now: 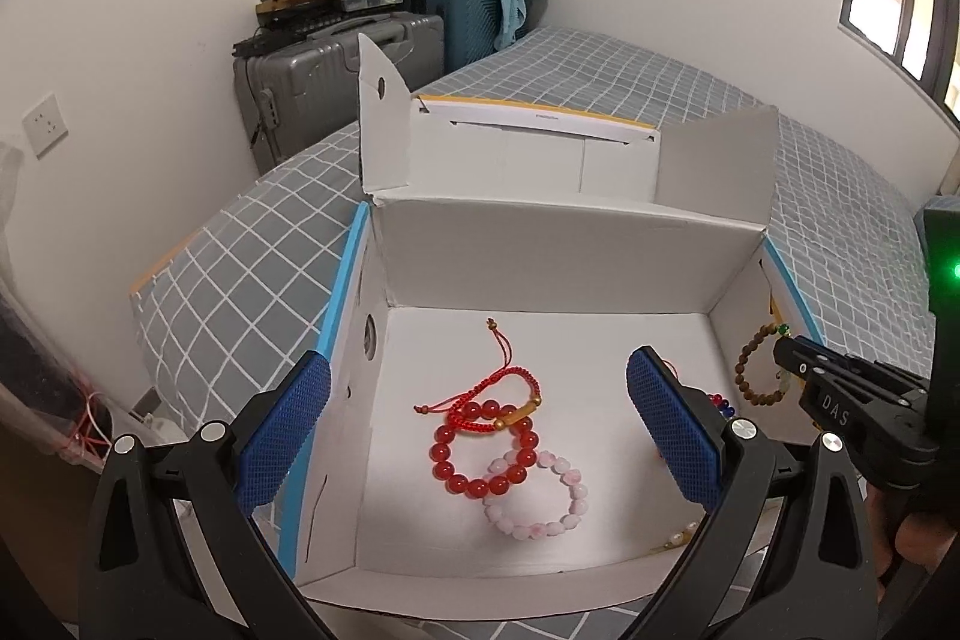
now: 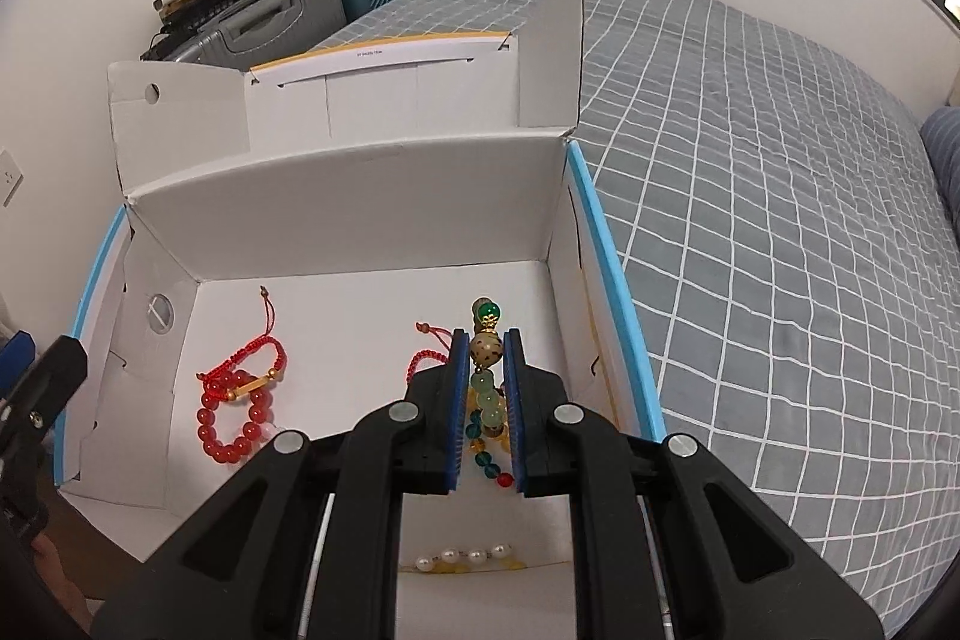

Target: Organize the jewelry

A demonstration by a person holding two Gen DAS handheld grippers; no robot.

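Observation:
A white cardboard box (image 1: 540, 250) lies open on the bed. On its floor lie a red bead bracelet (image 1: 483, 445), a red cord bracelet with a gold tube (image 1: 498, 400) and a pink bead bracelet (image 1: 540, 496). My left gripper (image 1: 480, 427) is open and empty above them. My right gripper (image 2: 486, 346) is shut on a brown wooden bead bracelet (image 2: 486, 349) with a green bead, held over the box's right side; it also shows in the left wrist view (image 1: 759, 370). Multicoloured beads (image 2: 489, 436), a second red cord (image 2: 429, 358) and pearls (image 2: 471, 556) lie below it.
The box (image 2: 360, 196) has raised flaps at the back and blue-edged side walls. A grey checked bedspread (image 2: 780, 250) stretches to the right. Suitcases (image 1: 336, 70) and clutter stand against the far wall. A dark blue pillow (image 2: 945, 160) lies at the far right.

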